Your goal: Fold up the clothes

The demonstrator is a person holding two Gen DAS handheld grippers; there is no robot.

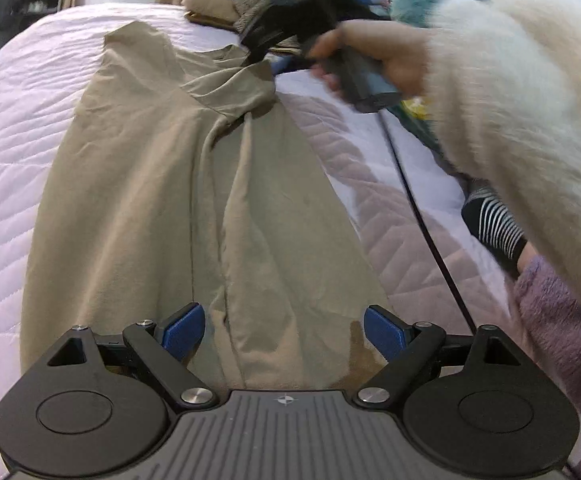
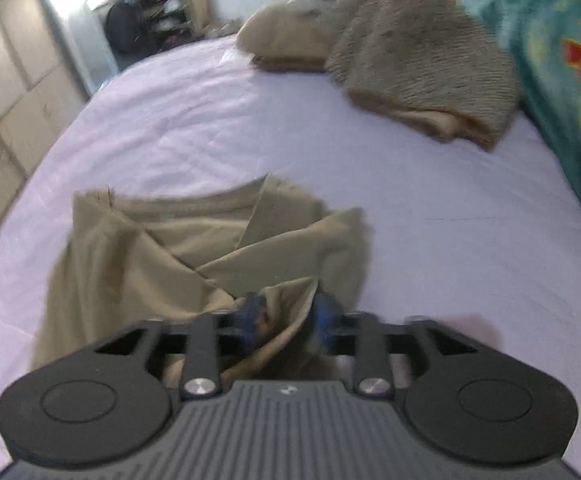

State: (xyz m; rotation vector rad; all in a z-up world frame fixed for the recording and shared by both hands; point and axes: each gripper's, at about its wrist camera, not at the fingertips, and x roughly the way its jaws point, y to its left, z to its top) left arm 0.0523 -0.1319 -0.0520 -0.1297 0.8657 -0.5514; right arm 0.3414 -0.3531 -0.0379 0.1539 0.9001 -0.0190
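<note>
A tan garment (image 1: 170, 180) lies lengthwise on the lilac quilted bed cover (image 1: 10, 140). My left gripper (image 1: 284, 332) hovers open over its near hem, blue pads wide apart and clear of the cloth. At the far end, a hand in a fuzzy cream sleeve (image 1: 510, 80) holds my right gripper (image 1: 252, 54) at the garment's folded-over sleeve. In the right wrist view the picture is blurred. My right gripper (image 2: 286, 316) has its pads partly apart, with a raised fold of the tan garment (image 2: 150, 248) lying loosely between them.
A pile of brown knit clothes (image 2: 422, 64) and a teal patterned blanket (image 2: 550, 60) sit at the far side of the bed (image 2: 250, 128). A black cable (image 1: 422, 208) trails across the cover on the right, near a striped cloth (image 1: 494, 228) and a purple fuzzy sleeve (image 1: 562, 320).
</note>
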